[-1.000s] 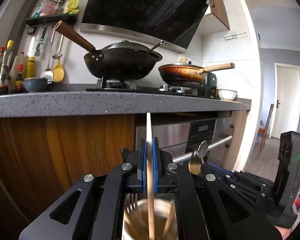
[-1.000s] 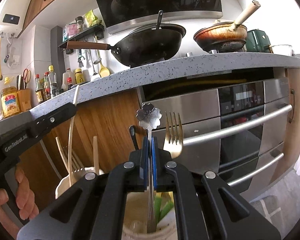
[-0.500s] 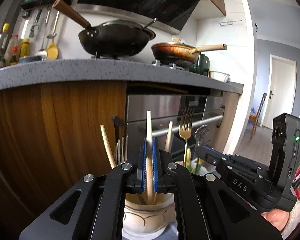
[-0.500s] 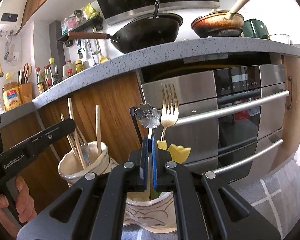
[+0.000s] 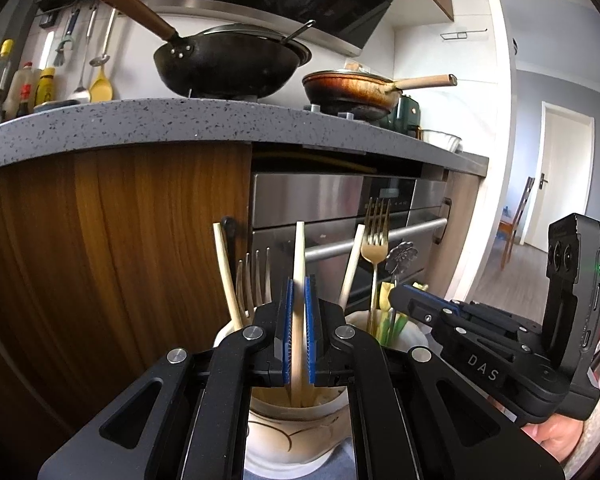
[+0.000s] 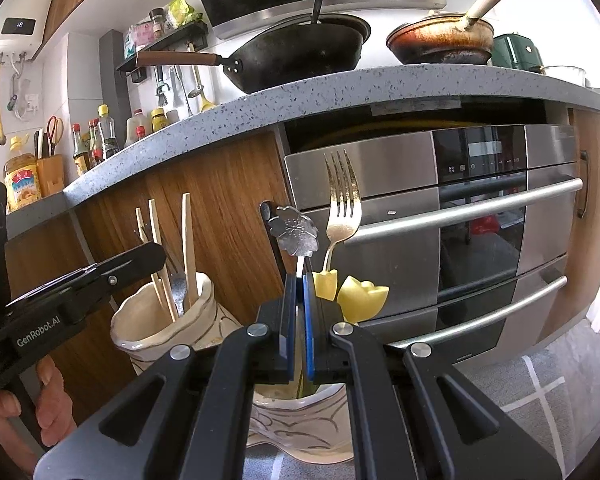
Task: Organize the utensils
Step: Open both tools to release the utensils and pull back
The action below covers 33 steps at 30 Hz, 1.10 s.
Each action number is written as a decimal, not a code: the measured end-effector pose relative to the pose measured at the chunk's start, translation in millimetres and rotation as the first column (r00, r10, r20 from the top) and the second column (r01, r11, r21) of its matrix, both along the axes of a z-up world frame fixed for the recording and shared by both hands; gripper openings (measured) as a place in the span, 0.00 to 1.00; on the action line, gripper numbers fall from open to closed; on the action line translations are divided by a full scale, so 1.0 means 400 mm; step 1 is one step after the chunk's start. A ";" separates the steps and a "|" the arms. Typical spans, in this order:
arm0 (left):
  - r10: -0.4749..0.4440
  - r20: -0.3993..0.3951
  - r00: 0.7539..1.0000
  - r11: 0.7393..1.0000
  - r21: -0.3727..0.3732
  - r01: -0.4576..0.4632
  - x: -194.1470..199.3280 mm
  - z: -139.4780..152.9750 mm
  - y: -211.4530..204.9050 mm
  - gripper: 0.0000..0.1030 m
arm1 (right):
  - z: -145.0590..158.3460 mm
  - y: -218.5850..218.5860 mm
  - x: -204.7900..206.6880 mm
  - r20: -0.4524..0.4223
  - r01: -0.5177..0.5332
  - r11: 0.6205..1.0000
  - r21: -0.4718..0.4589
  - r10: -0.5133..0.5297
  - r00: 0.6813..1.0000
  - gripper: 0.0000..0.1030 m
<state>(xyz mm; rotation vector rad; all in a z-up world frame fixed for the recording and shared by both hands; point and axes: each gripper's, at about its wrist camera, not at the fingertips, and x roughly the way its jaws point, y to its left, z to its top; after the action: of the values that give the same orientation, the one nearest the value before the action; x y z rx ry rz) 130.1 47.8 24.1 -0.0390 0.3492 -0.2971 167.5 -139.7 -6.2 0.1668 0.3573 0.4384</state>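
Utensils split between two cream ceramic holders point(image 6: 156, 332), point(image 6: 300, 420) with dark swirl lines, lower centre of frame. Left gripper point(image 5: 299, 312) clenched on flat wooden stick point(image 5: 299, 264), upright in left holder beside two more sticks and silver fork point(image 5: 256, 280). Right gripper point(image 6: 299, 308) clamped on flower-headed metal spoon point(image 6: 294, 230), next to gold fork point(image 6: 342, 204). Only right view shows two yellow tulip-shaped tops point(image 6: 362, 298) clearly.

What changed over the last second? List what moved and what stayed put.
The left gripper sank, carrying its wooden chopstick down into the left holder. Earlier the stovetop filled that view; now the oven front does. The right gripper lowered slightly over the right holder. Unchanged: both grippers shut, the right on the flower-handled utensil; gold fork standing in its holder.
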 end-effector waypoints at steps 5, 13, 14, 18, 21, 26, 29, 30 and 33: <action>-0.005 -0.044 0.999 1.000 0.002 0.006 0.009 -0.009 -0.005 0.06 | 0.003 -0.001 0.000 -0.011 0.005 1.000 0.002 -0.005 1.000 0.04; -0.005 -0.030 1.000 1.000 -0.007 0.005 -0.017 0.015 -0.003 0.21 | 0.025 -0.031 -0.020 -0.027 0.023 0.999 0.031 -0.023 0.999 0.20; -0.004 -0.031 1.000 1.000 -0.013 0.004 -0.022 0.019 -0.001 0.27 | 0.031 -0.039 -0.027 -0.028 0.031 0.999 0.037 -0.030 0.999 0.22; 0.006 -0.025 1.000 1.000 -0.026 -0.007 -0.047 0.029 0.002 0.46 | 0.051 -0.084 -0.063 -0.037 0.062 0.996 0.059 -0.059 0.998 0.35; 0.021 -0.029 0.999 1.000 -0.013 -0.022 -0.070 0.030 -0.001 0.48 | 0.058 -0.122 -0.094 -0.053 0.092 0.994 0.051 -0.090 0.995 0.47; 0.044 -0.033 0.998 0.999 0.015 -0.044 -0.116 0.025 -0.008 0.66 | 0.051 -0.194 -0.160 -0.074 0.146 0.989 0.003 -0.145 0.987 0.76; 0.044 -0.046 0.998 0.998 0.036 -0.042 -0.145 0.011 -0.021 0.76 | 0.031 -0.238 -0.192 -0.099 0.173 0.984 -0.035 -0.176 0.979 0.88; 0.038 -0.055 0.998 0.999 0.041 -0.036 -0.153 0.006 -0.026 0.77 | 0.024 -0.252 -0.201 -0.109 0.182 0.982 -0.046 -0.186 0.977 0.91; 0.020 -0.096 0.995 0.998 0.060 -0.014 -0.172 -0.019 -0.050 0.81 | -0.006 -0.285 -0.220 -0.144 0.202 0.977 -0.074 -0.211 0.967 0.95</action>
<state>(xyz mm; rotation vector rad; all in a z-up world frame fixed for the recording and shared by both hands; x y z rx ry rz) 61.3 27.8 16.5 0.0019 0.4532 -0.2682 79.4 -253.7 -8.6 0.1786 0.4961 0.2094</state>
